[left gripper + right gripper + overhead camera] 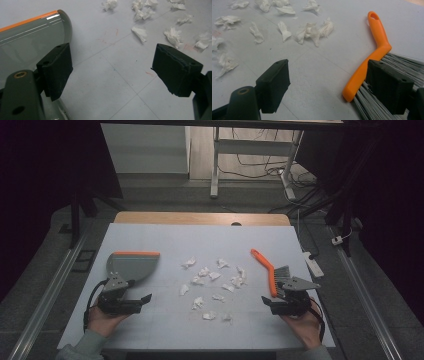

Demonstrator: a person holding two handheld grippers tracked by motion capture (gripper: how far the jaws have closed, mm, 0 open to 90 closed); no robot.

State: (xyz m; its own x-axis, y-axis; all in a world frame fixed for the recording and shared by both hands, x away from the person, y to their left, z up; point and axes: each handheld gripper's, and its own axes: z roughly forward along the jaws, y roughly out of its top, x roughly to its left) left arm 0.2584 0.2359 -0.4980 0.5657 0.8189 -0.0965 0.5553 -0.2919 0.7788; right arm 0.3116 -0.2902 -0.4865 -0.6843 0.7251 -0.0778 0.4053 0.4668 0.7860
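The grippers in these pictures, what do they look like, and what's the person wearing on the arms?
Both the left gripper and the right gripper are black, blocky tools with two thick, flat-faced jaws and a grey three-cornered plate on top. A dark cable loops from each near the hand. A pale grey-green sleeve with a ribbed cuff covers the left forearm.

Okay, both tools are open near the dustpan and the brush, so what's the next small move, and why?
Probably shift the right tool slightly toward the orange brush and close on its handle. Its jaws stand open with nothing between them, the brush lies untouched beside one of them, and paper scraps are strewn between the brush and the dustpan, unswept.
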